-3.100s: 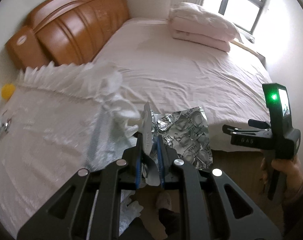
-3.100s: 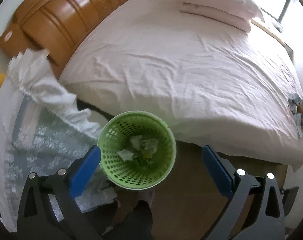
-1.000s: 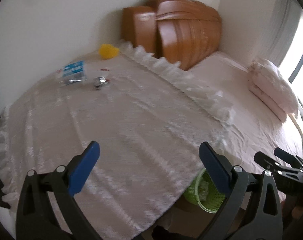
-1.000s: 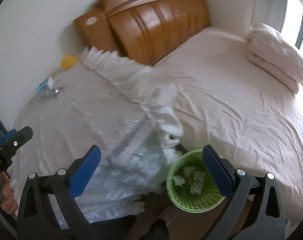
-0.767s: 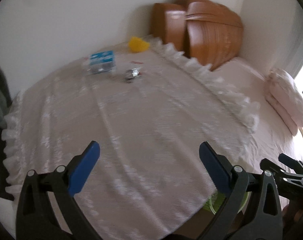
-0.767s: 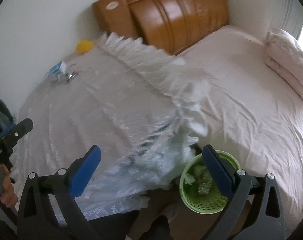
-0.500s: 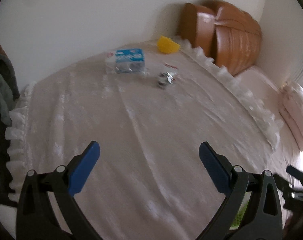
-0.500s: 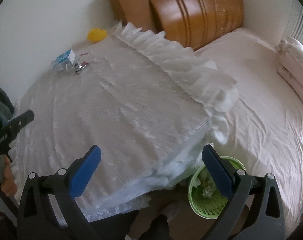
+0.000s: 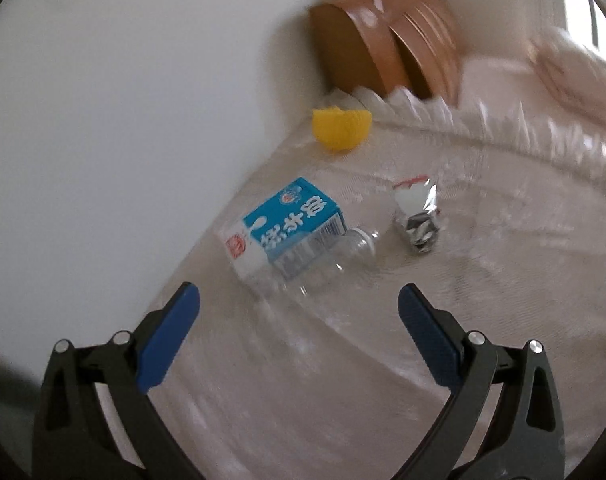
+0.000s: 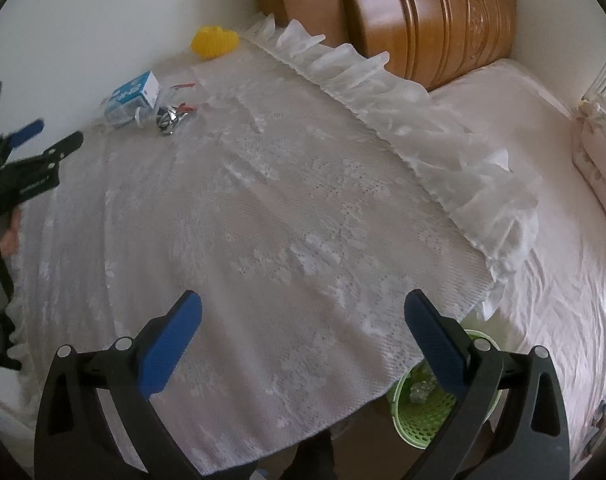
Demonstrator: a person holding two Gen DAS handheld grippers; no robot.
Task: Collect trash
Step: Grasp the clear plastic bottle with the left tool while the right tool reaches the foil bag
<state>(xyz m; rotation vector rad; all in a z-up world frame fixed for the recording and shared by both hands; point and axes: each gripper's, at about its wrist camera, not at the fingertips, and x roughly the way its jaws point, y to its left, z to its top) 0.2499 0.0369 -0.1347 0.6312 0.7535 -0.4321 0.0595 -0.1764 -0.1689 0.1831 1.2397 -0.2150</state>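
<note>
A crushed clear plastic bottle with a blue and white label (image 9: 291, 228) lies on the lace-covered table (image 9: 343, 360) near the wall. A crumpled silver wrapper (image 9: 417, 216) lies just right of it. My left gripper (image 9: 299, 320) is open and empty, just short of the bottle. The bottle (image 10: 133, 100) and wrapper (image 10: 169, 118) also show at far left in the right wrist view, with the left gripper (image 10: 43, 136) near them. My right gripper (image 10: 303, 324) is open and empty above the table's near edge. A green basket (image 10: 423, 408) with trash stands on the floor below it.
A yellow object (image 9: 341, 126) sits at the table's back corner by the wall. A wooden headboard (image 10: 423, 12) and a pink bed (image 10: 563, 200) lie to the right. The table's frilled cloth edge (image 10: 423, 120) hangs toward the bed.
My left gripper let go of the foil blister pack and swung left across the table up to the bottle. My right gripper rose from over the basket to above the table edge.
</note>
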